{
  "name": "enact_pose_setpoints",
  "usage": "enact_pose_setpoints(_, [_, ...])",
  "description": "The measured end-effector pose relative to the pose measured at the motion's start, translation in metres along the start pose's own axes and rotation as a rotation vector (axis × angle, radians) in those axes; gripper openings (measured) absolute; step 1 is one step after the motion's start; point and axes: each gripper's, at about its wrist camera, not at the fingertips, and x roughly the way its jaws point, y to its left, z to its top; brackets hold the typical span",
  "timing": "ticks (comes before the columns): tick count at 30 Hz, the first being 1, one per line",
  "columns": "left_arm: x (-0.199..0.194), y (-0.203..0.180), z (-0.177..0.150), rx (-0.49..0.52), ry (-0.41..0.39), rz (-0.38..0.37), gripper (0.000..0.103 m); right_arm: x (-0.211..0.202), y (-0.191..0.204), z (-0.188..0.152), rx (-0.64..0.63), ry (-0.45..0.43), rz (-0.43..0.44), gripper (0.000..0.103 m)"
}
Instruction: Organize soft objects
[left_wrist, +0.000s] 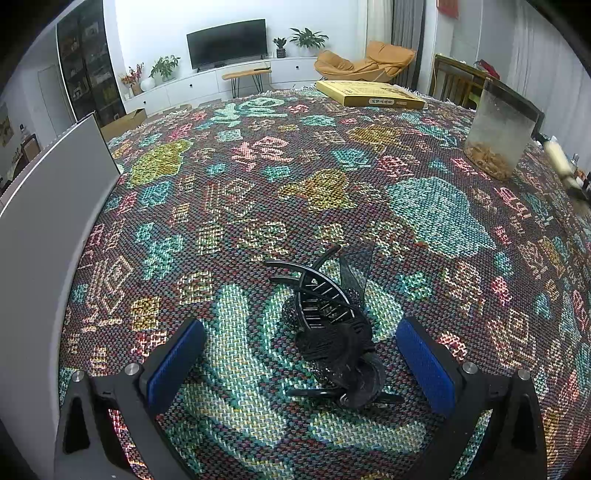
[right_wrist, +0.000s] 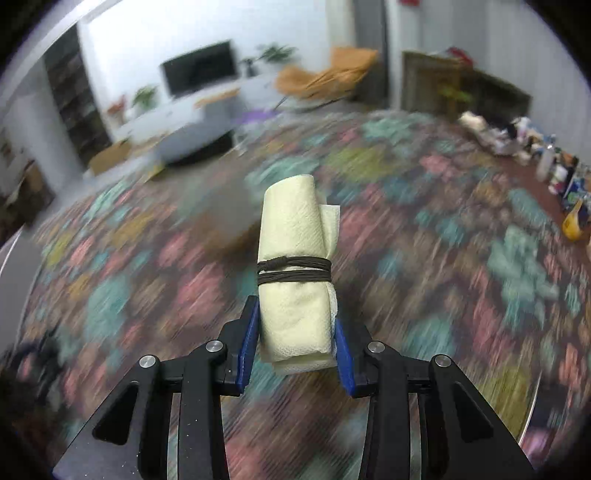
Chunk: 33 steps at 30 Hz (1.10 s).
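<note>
In the right wrist view, low in the centre of the frame, our right gripper (right_wrist: 295, 354) is clamped on the bottom end of a pale yellow rolled cloth (right_wrist: 295, 266) bound with dark brown cord (right_wrist: 293, 269), the roll standing up above a blurred patterned tablecloth (right_wrist: 443, 258). In the left wrist view our left gripper (left_wrist: 300, 362) stands wide open at the bottom of the frame, its blue pads (left_wrist: 424, 362) on either side of a black hair claw clip (left_wrist: 328, 325) that lies on the tablecloth without touching them. Towards the upper right of that view we see a yellow box (left_wrist: 369, 95) and a clear plastic container (left_wrist: 498, 129) on the cloth.
</note>
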Motion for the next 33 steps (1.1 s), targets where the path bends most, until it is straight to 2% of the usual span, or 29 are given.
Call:
enact_pose_setpoints(3, [0.0, 0.0, 0.0, -0.002, 0.001, -0.002, 0.103, 0.048, -0.014, 0.034, 0.035, 0.052, 0.018, 0.041])
enact_pose_setpoints(4, [0.001, 0.0, 0.0, -0.003, 0.002, -0.004, 0.103, 0.065, -0.018, 0.042, 0.057, 0.093, 0.029, 0.045])
enact_pose_setpoints(7, [0.001, 0.001, 0.0, -0.007, 0.006, -0.015, 0.103, 0.096, -0.024, 0.051, 0.114, 0.243, 0.067, 0.072])
enact_pose_setpoints(9, [0.002, 0.002, 0.002, 0.002, 0.021, -0.029, 0.103, 0.098, -0.031, 0.058, 0.153, 0.278, 0.089, 0.073])
enact_pose_setpoints(12, [-0.003, 0.007, 0.007, 0.052, 0.107, -0.105, 0.103, 0.094, -0.038, 0.066, 0.197, 0.309, 0.093, 0.074])
enact_pose_setpoints(14, [-0.019, 0.02, 0.007, 0.016, 0.09, -0.178, 0.103, 0.09, -0.034, 0.073, 0.173, 0.314, 0.094, 0.074])
enact_pose_setpoints(15, [-0.024, 0.024, 0.007, 0.009, 0.08, -0.191, 0.103, 0.09, -0.031, 0.074, 0.148, 0.32, 0.09, 0.074])
enact_pose_setpoints(20, [-0.033, 0.024, 0.008, 0.043, 0.07, -0.189, 0.103, 0.101, -0.009, 0.074, 0.0, 0.335, 0.011, 0.074])
enact_pose_setpoints(24, [-0.022, 0.004, 0.013, 0.1, 0.102, -0.146, 0.103, 0.111, -0.004, 0.073, -0.029, 0.317, -0.021, 0.071])
enact_pose_setpoints(25, [-0.016, -0.002, 0.014, 0.113, 0.115, -0.123, 0.099, 0.113, -0.002, 0.072, -0.04, 0.317, -0.033, 0.05])
enact_pose_setpoints(26, [-0.013, -0.005, 0.012, 0.12, 0.123, -0.107, 0.079, 0.115, 0.0, 0.071, -0.058, 0.329, -0.061, 0.039])
enact_pose_setpoints(27, [-0.007, -0.009, 0.01, 0.13, 0.132, -0.093, 0.061, 0.115, 0.002, 0.071, -0.063, 0.324, -0.071, 0.039])
enact_pose_setpoints(28, [-0.009, -0.011, 0.011, 0.131, 0.099, -0.095, 0.046, 0.111, 0.002, 0.072, -0.061, 0.317, -0.076, 0.039])
enact_pose_setpoints(29, [-0.01, -0.01, 0.012, 0.126, 0.095, -0.095, 0.036, 0.107, 0.002, 0.073, -0.052, 0.301, -0.068, 0.038])
enact_pose_setpoints(33, [-0.021, 0.004, 0.022, 0.033, 0.061, -0.15, 0.036, 0.076, -0.007, 0.092, -0.013, 0.19, -0.059, 0.038])
